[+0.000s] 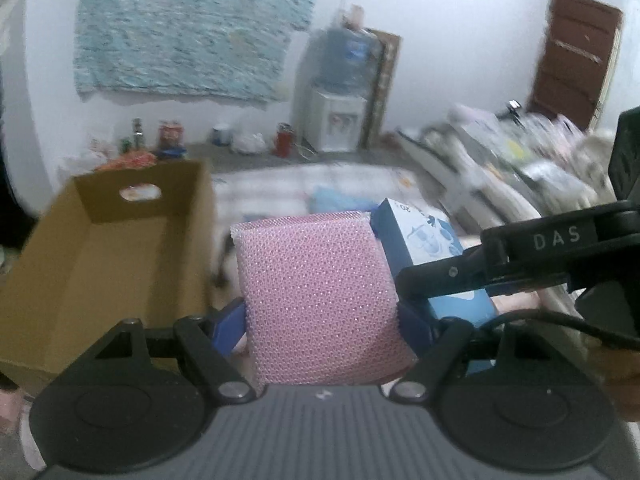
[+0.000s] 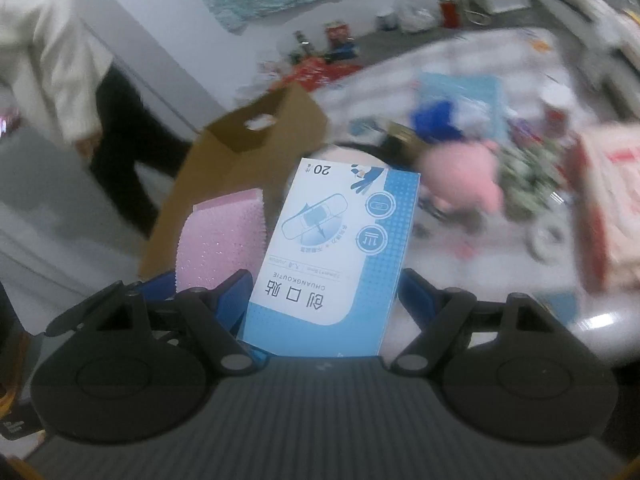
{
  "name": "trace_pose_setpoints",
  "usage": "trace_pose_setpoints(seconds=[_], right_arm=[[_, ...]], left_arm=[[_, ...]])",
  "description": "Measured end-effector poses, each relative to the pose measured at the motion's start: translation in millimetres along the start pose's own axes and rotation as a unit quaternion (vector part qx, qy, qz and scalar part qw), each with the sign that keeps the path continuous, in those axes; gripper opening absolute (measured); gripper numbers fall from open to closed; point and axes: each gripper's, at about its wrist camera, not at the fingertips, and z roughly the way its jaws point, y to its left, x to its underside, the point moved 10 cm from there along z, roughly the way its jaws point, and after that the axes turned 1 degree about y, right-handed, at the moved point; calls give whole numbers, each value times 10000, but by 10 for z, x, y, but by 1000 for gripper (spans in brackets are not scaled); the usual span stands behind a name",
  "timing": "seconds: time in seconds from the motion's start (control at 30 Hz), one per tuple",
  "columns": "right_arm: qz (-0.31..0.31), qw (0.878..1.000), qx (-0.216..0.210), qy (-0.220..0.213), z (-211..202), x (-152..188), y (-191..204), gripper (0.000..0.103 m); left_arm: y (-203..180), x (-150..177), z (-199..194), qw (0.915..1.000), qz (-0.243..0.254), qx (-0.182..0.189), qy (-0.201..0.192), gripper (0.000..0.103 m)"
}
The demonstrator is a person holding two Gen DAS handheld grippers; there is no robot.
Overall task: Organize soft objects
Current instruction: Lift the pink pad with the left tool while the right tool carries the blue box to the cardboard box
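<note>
Risk of dropping: left gripper (image 1: 320, 320) clamped wide on pink sponge (image 1: 316, 296), right gripper (image 2: 324, 300) on plaster box (image 2: 336, 256), both aloft beside cardboard box (image 1: 100, 256); shallow grips, possible collision.

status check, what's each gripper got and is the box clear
Left gripper shut on pink sponge. Right gripper shut on blue bandage box. Cardboard box open, nothing seen inside.

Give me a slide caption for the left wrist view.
Left hand-held gripper holding a pink sponge beside an open cardboard box.
</note>
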Motion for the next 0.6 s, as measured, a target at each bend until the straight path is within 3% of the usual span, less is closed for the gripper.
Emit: trace_pose_setpoints(seconds=[0.3,0.43,0.6], right_arm=[[-309,9980,-522,157,792,-898,827,80],[-406,9953,-807,348,1369,-1258,1196,80],[-567,9918,-916,680,2145,-1498,1548,80]], left_arm=[[1048,-469,130,9950,-487,-853,-206,82],[1556,-480,406,9879,-794,-1331,25,82],[2060,-216,881,9744,-1161,-1801,673,82]])
